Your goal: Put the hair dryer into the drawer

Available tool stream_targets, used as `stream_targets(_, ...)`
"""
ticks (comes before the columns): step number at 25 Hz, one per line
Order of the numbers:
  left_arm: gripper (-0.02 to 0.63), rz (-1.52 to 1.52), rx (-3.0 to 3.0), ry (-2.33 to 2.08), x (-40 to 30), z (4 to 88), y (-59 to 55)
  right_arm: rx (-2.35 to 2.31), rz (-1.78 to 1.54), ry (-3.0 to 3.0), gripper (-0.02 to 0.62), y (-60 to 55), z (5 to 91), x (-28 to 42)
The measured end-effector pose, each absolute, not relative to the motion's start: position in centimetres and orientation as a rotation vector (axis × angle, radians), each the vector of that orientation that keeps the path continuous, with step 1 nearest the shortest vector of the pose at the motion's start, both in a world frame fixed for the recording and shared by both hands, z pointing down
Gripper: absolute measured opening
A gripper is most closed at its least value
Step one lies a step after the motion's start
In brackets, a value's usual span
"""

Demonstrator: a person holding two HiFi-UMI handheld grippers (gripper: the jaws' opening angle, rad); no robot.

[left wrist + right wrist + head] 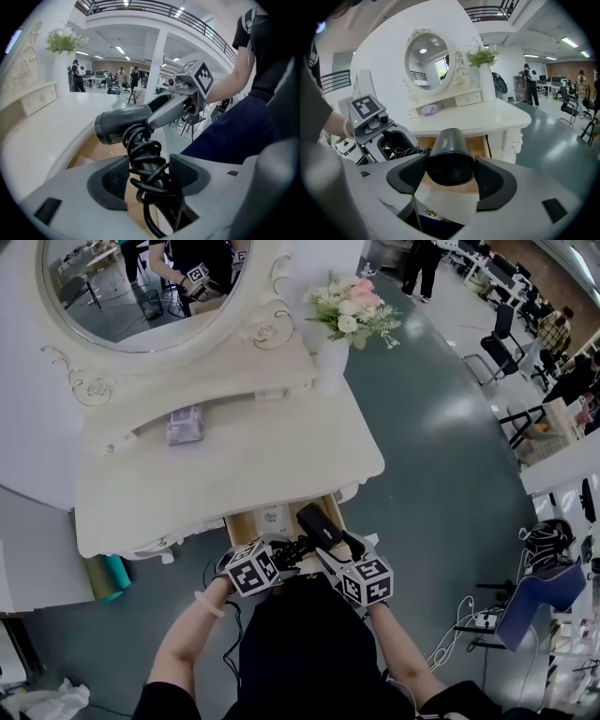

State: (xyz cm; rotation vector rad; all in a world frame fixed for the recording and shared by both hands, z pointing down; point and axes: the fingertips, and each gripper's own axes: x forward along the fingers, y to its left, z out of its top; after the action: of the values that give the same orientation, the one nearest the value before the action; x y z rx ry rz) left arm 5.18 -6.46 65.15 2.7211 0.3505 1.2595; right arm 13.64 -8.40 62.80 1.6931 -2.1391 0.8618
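Both grippers hold the black hair dryer (321,525) just above the open wooden drawer (272,517) at the front of the white dressing table (225,474). My left gripper (147,176) is shut on its handle (145,159), which has the black cord coiled around it; the barrel (123,123) points toward the table. My right gripper (450,172) is shut on the barrel's rear end (450,161), with the grille facing the camera. The drawer's wood interior (482,146) shows behind the dryer. In the head view the left gripper (281,555) and right gripper (334,555) meet at the dryer.
An oval mirror (141,287) stands at the table's back, with a vase of flowers (349,313) at its right corner. A small wrapped packet (185,425) lies on the tabletop. A teal and tan roll (105,576) leans beside the table. Office chairs (497,338) and cables (459,624) are on the floor to the right.
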Motion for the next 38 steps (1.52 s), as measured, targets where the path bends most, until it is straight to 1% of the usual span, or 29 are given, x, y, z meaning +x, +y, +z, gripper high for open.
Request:
stream_targets(17, 0.287, 1.241, 2.633, 0.484, 6.1, 68.5, -8.3, 1.601, 1.008, -1.965, 0.313, -9.7, 66.6, 14.5)
stream_targets(23, 0.287, 1.233, 2.647, 0.511, 6.6, 69.6, -9.3, 1.485, 0.972, -1.881, 0.308, -10.3, 68.1, 14.8)
stream_targets(29, 0.285, 1.235, 2.719, 0.474, 6.6, 71.3, -10.6, 1.34, 0.861, -1.865, 0.298, -10.9, 69.5, 14.6)
stream_targets(36, 0.284, 1.172, 2.783, 0.39, 7.8, 72.6, -11.5, 1.339, 0.809, -1.859, 0.296, -12.3, 69.6, 15.4)
stream_targets(38, 0.284, 1.198, 2.785, 0.377, 7.8, 73.1, -11.5, 1.326, 0.798, -1.872, 0.296, -12.5, 69.6, 15.2)
